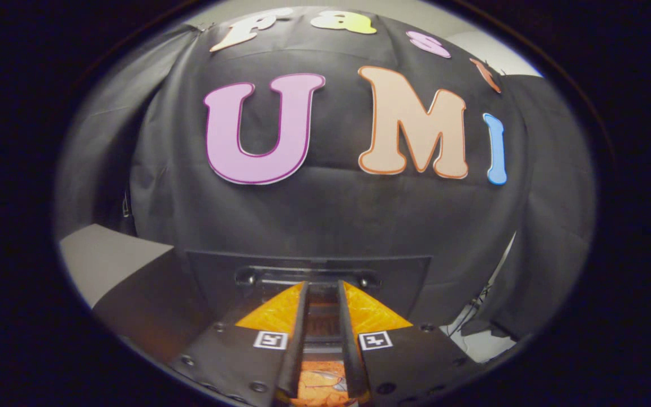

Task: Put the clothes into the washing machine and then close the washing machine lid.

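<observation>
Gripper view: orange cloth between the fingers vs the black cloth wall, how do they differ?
The orange cloth is bright and printed; the black cloth wall is dark. The orange cloth sits bunched in the narrow gap of the gripper, both fingers closed on it; the black cloth wall hangs draped well beyond the fingers. Little of the orange cloth shows; the black cloth wall spans the background. Both are fabric with folds.

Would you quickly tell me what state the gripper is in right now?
Gripper: fingers nearly together with a narrow gap; whether they grip the orange patterned cloth between them cannot be told.
</observation>
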`<state>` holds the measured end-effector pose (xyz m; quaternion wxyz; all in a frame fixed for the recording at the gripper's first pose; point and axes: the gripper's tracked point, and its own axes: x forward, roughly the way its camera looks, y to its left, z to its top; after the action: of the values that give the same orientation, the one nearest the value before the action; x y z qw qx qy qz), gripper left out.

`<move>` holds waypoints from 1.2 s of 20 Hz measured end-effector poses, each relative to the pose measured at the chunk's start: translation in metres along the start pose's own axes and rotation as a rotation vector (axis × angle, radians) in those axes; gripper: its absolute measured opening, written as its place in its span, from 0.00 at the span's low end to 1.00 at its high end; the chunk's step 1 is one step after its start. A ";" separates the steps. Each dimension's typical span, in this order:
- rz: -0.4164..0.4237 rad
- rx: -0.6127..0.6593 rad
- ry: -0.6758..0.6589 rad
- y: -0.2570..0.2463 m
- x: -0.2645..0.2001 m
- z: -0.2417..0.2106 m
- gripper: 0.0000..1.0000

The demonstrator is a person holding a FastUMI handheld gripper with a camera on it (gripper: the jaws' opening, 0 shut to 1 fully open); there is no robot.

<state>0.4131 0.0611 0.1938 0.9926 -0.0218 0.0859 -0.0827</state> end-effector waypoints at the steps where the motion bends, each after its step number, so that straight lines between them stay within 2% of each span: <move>1: 0.001 0.001 -0.010 0.003 0.009 0.006 0.29; 6: -0.003 -0.004 -0.045 0.011 0.051 0.028 0.56; 10: 0.001 0.024 -0.011 0.018 0.088 0.016 0.78; 13: 0.014 0.050 -0.005 0.021 0.097 0.009 0.95; 18: 0.049 0.046 -0.057 0.020 0.073 0.007 0.95; 24: 0.064 0.051 -0.118 0.015 0.023 -0.003 0.94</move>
<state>0.4373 0.0723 0.1866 0.9984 0.0015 0.0255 -0.0514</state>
